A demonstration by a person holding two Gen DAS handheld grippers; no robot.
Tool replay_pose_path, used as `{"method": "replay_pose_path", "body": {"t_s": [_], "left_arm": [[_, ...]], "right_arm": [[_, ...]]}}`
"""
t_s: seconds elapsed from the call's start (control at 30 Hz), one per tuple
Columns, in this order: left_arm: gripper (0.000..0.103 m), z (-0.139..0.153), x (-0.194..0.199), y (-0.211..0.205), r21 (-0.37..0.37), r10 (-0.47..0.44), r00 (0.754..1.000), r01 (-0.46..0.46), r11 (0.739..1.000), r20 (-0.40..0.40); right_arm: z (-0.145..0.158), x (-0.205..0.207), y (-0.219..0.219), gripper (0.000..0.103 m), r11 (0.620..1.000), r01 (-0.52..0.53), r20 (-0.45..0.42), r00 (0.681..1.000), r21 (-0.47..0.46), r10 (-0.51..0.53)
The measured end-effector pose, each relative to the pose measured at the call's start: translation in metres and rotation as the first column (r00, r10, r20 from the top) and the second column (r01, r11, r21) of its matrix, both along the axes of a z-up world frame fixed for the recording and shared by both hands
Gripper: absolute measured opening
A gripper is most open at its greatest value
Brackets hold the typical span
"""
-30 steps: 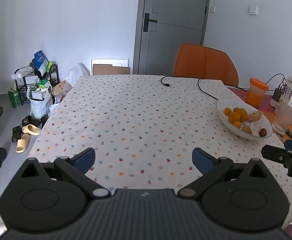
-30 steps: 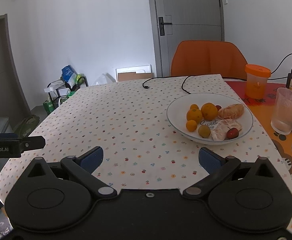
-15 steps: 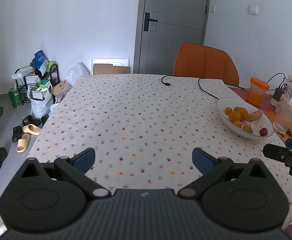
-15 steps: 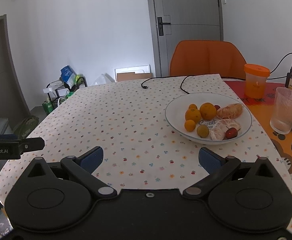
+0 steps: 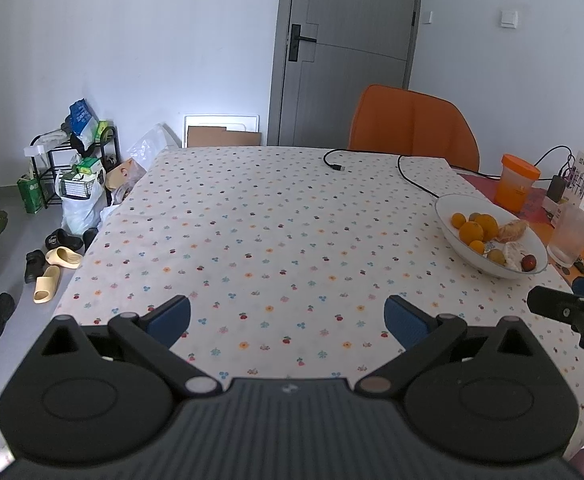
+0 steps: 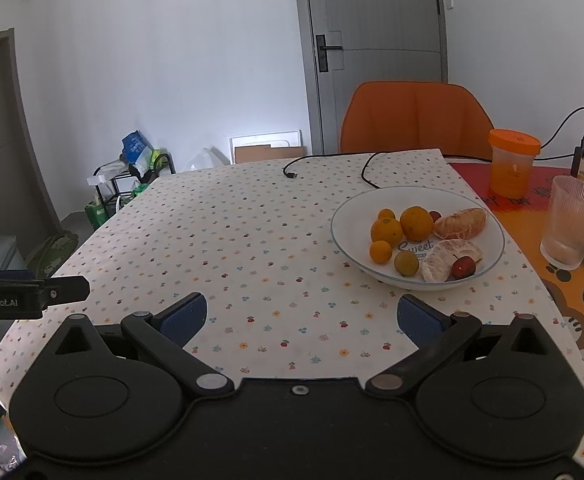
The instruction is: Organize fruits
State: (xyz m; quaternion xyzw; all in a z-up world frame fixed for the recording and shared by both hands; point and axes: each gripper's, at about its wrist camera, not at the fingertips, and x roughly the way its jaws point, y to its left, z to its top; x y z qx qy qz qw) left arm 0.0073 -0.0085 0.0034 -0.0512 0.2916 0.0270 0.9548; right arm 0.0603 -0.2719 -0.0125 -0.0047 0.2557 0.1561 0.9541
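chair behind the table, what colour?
Orange chair; the right wrist view shows it best.

The right gripper (image 6: 301,316) hangs over the bench (image 6: 252,240) with its blue-padded fingers (image 6: 184,318) spread wide and nothing between them. Ahead to the right, a white bowl (image 6: 347,240) holds oranges (image 6: 415,223), peeled segments (image 6: 459,223), a green-yellow fruit (image 6: 406,263) and a red one (image 6: 463,267). A ribbed glass (image 6: 571,222) stands beside the bowl, an orange-lidded cup (image 6: 511,168) behind. The left gripper (image 6: 32,296) shows at the left edge.
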Motion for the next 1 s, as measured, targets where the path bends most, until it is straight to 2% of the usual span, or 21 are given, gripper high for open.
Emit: {"method": "replay_pose_path", "body": {"t_s": [1.0], "left_arm": [[0.102,-0.0039,0.0002,-0.0008,-0.005,-0.001,1.000,0.000,1.000,-0.005]], "right_arm": [[-0.0012,-0.0017,0.0039,0.103,1.000,-0.008,-0.007,1.000,0.000,0.008]]}}
